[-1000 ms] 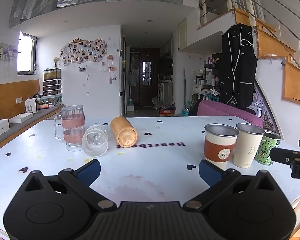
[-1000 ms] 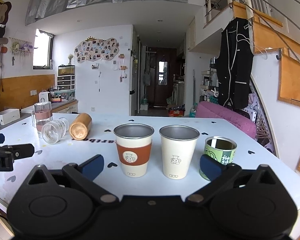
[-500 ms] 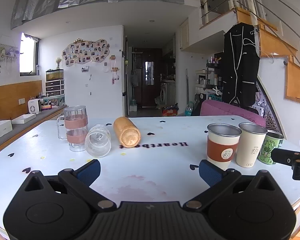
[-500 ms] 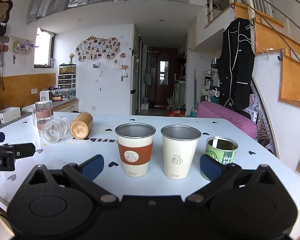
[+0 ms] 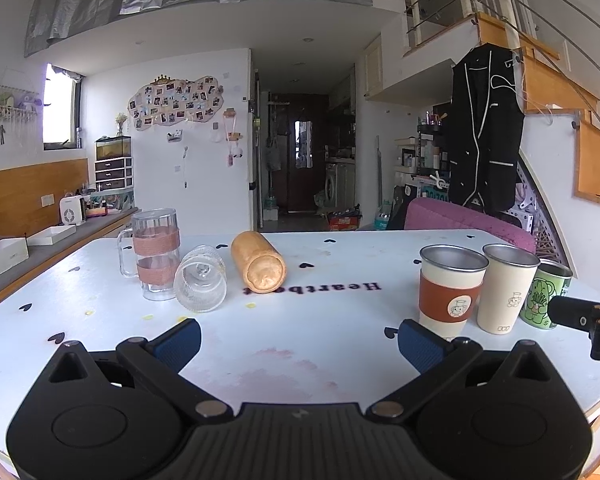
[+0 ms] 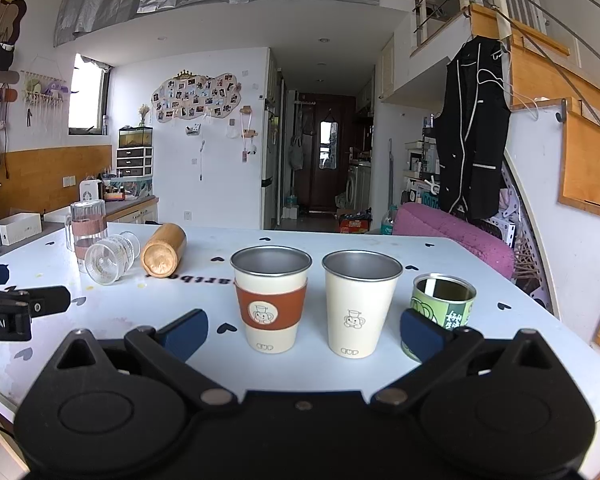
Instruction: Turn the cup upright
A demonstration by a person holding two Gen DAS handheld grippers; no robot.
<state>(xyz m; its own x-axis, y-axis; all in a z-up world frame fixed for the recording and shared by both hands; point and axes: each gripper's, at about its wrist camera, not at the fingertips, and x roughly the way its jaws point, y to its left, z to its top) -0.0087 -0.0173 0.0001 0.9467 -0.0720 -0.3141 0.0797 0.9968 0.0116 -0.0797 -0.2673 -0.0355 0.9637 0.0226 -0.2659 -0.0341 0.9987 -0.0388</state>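
A clear ribbed glass cup (image 5: 200,280) lies on its side on the white table (image 5: 300,344), its mouth facing me; it also shows in the right wrist view (image 6: 110,258). A wooden cup (image 5: 258,262) lies on its side beside it, also seen from the right wrist (image 6: 163,250). My left gripper (image 5: 298,340) is open and empty, low over the table's near part, well short of both lying cups. My right gripper (image 6: 302,328) is open and empty, in front of the upright cups.
A clear mug with pink bands (image 5: 155,254) stands upright left of the glass cup. A brown-sleeved metal cup (image 6: 271,298), a cream cup (image 6: 360,302) and a green can (image 6: 442,306) stand upright at the right. The table's right edge (image 6: 540,316) is near.
Both grippers have drawn back slightly from the table objects and risen a little. No object has moved and both jaws stay open.
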